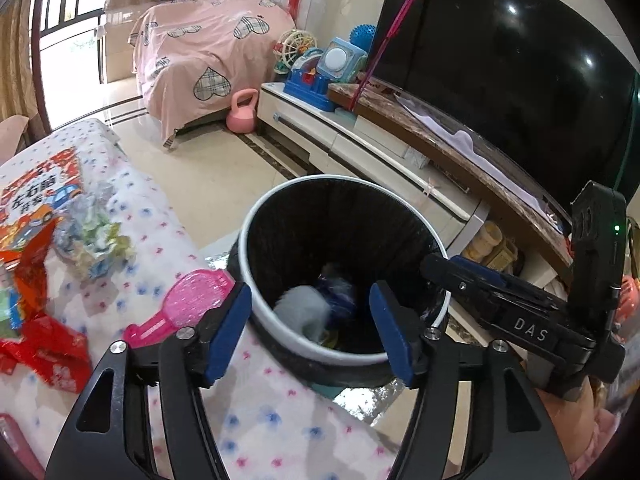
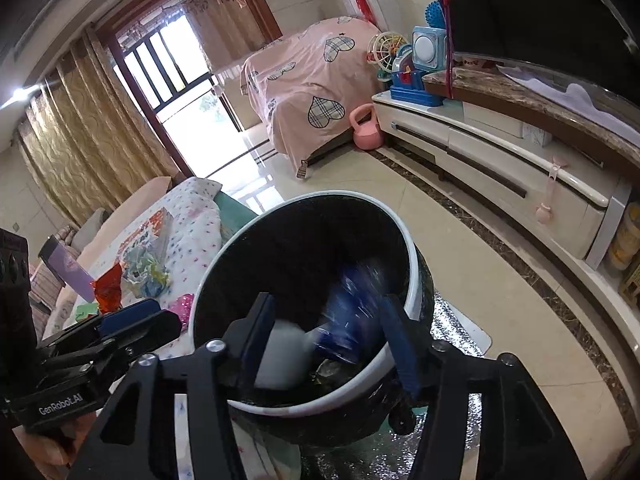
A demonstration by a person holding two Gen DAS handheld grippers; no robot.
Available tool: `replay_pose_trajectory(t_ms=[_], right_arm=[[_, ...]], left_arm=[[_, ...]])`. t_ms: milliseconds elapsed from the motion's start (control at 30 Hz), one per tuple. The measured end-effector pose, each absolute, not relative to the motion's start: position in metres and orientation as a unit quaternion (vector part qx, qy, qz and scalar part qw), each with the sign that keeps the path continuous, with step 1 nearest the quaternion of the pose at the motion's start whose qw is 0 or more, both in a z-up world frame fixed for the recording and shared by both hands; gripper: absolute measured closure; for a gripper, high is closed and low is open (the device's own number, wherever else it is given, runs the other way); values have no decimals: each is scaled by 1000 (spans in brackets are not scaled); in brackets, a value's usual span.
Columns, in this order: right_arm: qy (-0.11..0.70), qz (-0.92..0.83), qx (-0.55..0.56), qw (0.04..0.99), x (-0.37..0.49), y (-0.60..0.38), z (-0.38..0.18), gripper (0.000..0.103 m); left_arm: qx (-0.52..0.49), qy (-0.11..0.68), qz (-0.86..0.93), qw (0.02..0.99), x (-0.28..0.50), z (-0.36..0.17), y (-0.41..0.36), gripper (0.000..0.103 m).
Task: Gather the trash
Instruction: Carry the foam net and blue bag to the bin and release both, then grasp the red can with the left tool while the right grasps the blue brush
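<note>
A white-rimmed trash bin (image 1: 280,196) with a black liner stands on the floor beside the table; it also shows in the right wrist view (image 2: 412,256). Inside lie a grey-white wad (image 1: 300,304) and a blurred blue wrapper (image 1: 340,292), seen too in the right wrist view (image 2: 352,320). My left gripper (image 1: 310,328) is open and empty over the bin's near rim. My right gripper (image 2: 328,340) is open above the bin's mouth. On the table lie a crumpled colourful wrapper (image 1: 96,240) and red wrappers (image 1: 44,344).
A floral cloth covers the table (image 1: 256,420). A pink plastic paddle (image 1: 180,304) and a picture book (image 1: 36,196) lie on it. A TV stand (image 1: 360,148) with toys and a large TV runs along the right. A pink kettlebell (image 1: 242,112) sits on the floor.
</note>
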State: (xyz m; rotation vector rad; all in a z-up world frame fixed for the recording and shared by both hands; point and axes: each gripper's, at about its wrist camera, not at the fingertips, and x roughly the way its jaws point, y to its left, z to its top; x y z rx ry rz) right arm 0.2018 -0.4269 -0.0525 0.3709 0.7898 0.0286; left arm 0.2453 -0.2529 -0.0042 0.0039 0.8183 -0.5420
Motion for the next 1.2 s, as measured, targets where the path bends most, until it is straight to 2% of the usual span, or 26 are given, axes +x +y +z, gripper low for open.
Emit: replay_pose_trajectory(t_ms=[67, 200, 300, 800, 1200], right_arm=[[380, 18, 184, 906, 198, -425, -51, 39], [367, 26, 191, 910, 187, -416, -45, 16], [358, 33, 196, 912, 175, -404, -41, 10], [375, 95, 207, 899, 138, -321, -51, 7], [402, 152, 177, 885, 120, -247, -63, 7]], left_arm=[[-4, 390, -254, 885, 238, -3, -243, 32], [-19, 394, -239, 887, 222, -6, -219, 28], [-28, 397, -226, 889, 207, -11, -199, 27], [-80, 395, -139, 904, 144, -24, -86, 27], [-111, 406, -67, 905, 122, -42, -8, 27]])
